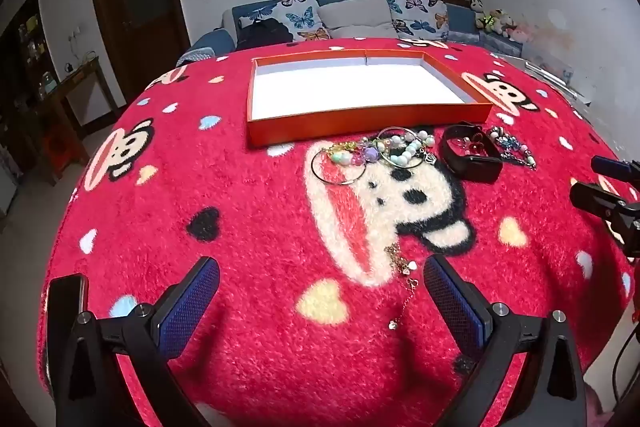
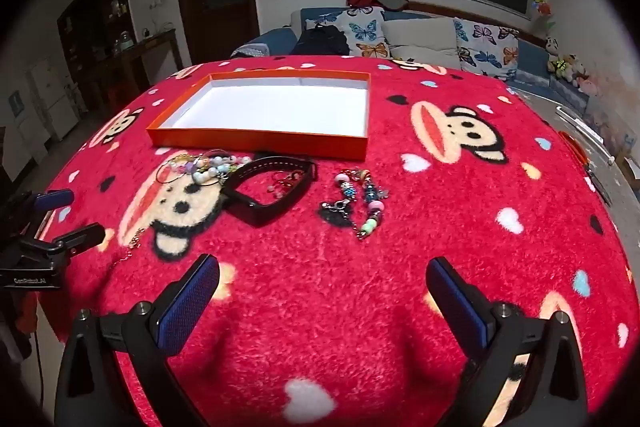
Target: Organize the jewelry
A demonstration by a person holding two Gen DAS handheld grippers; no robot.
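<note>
**A:** So, biggest thing first: a fuzzy red blanket (image 1: 248, 227) with cartoon monkey faces is covering the whole table. An orange tray (image 1: 360, 125) with a white inside is sitting toward the far side of it, and nothing is lying in it.

**B:** Yeah, and all the jewelry is sitting on the blanket just in front of the tray's near wall, none of it in the tray. A black wristband (image 2: 268, 193) is lying roughly in the middle of the row, looped open. A little red charm piece is resting inside its loop, too small to make out.

**A:** To the left of the band, a pile of bead bracelets (image 1: 394, 149) is tangling with a couple of thin gold bangles (image 1: 338, 167). On the band's other side, a beaded charm chain (image 2: 362, 205) is lying a bit apart from the rest.

**B:** Then there's a thin gold chain (image 1: 404, 277) lying by itself, much nearer the left gripper (image 1: 320, 285), just inside its right finger.

**A:** That gripper is hovering above the blanket with its jaws spread wide, gripping nothing. The right gripper (image 2: 322, 283) is doing the same: wide apart, nothing between the blue pads (image 2: 188, 303), pointing toward the charm chain but well short of it.

**B:** A dark phone (image 1: 66, 307) is lying at the blanket's left edge.
</note>
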